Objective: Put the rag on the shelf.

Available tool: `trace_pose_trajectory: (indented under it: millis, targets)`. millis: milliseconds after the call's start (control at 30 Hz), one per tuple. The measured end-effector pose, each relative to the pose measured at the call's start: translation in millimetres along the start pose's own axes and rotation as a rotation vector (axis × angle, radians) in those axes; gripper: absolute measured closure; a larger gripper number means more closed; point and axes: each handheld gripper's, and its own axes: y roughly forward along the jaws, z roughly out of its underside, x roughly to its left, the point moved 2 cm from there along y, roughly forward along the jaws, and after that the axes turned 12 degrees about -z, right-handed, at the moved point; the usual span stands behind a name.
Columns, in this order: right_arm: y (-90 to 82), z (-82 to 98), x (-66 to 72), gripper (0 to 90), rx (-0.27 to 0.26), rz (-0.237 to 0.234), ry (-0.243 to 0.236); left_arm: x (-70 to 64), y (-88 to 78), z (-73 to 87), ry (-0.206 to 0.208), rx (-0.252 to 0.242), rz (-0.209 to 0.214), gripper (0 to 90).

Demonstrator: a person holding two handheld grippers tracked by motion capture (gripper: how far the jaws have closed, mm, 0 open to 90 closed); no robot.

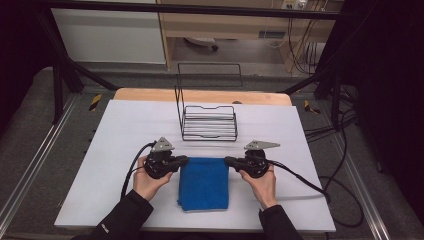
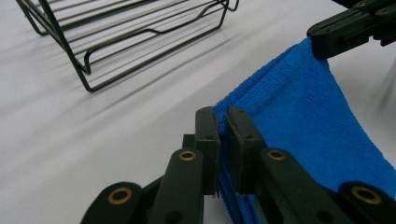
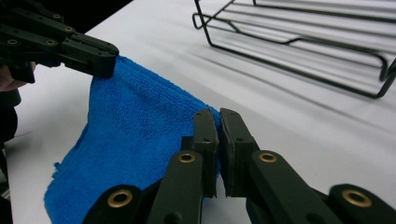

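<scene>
Cloth position: a blue cloth (image 1: 204,182) is seen on the white table (image 1: 115,150), on the near half, between the two grippers and in front of the wire rack (image 1: 209,122).
Cloth axis: in the high view the long axis is laid from the far edge toward the person; the far edge is stretched crosswise between the two grippers, and the near end is spread on the table.
Cloth look: a folded terry or microfibre fabric of a vivid blue; several layers are seen at the pinched edge in the left gripper view (image 2: 299,116). The far edge is raised off the table; the rest hangs down to it.
Left gripper: the left gripper (image 1: 183,160) is closed on the cloth's far left corner; in its own view the jaws are nearly together with blue fabric pressed between them.
Right gripper: the right gripper (image 1: 228,160) is closed on the far right corner, fabric likewise being clamped between its jaws in the right gripper view (image 3: 217,140).
Rack: black wire, with a tall back frame, stood just beyond the cloth, apart from it.
</scene>
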Motion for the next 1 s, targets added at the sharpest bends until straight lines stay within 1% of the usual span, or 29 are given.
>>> trace_pose_trajectory:
  millis: [67,200,267,367,500,767,833,1000]
  targets:
    - [-3.4,-3.1,3.0,86.6,-0.011,0.005,-0.021,-1.6,-4.1,-2.4,0.009,-0.016,-0.009,83.0]
    - [-9.1,-8.8,9.4,86.5,-0.036,0.005,-0.043,-3.2,-13.5,-7.9,0.004,-0.048,-0.008,83.0]
    - [-11.9,-11.2,12.2,86.6,-0.048,0.008,-0.056,-4.2,-18.5,-10.9,0.012,-0.069,-0.015,83.1]
    - [-15.7,-14.4,15.5,86.6,-0.07,0.008,-0.074,-6.5,-25.1,-14.9,0.008,-0.093,-0.014,83.1]
    - [-20.5,-18.5,20.3,86.6,-0.092,0.02,-0.105,-9.1,-32.0,-18.7,0.011,-0.116,-0.016,83.1]
    - [-31.4,-27.5,32.4,86.8,-0.138,0.027,-0.152,-13.2,-43.0,-25.3,0.017,-0.165,-0.024,83.1]
    - [-32.6,-28.5,33.9,86.8,-0.141,0.028,-0.158,-13.3,-45.7,-26.9,0.02,-0.174,-0.027,83.1]
    - [-38.6,-34.4,42.0,87.0,-0.163,0.034,-0.187,-14.0,-51.5,-32.0,0.009,-0.199,-0.029,83.1]
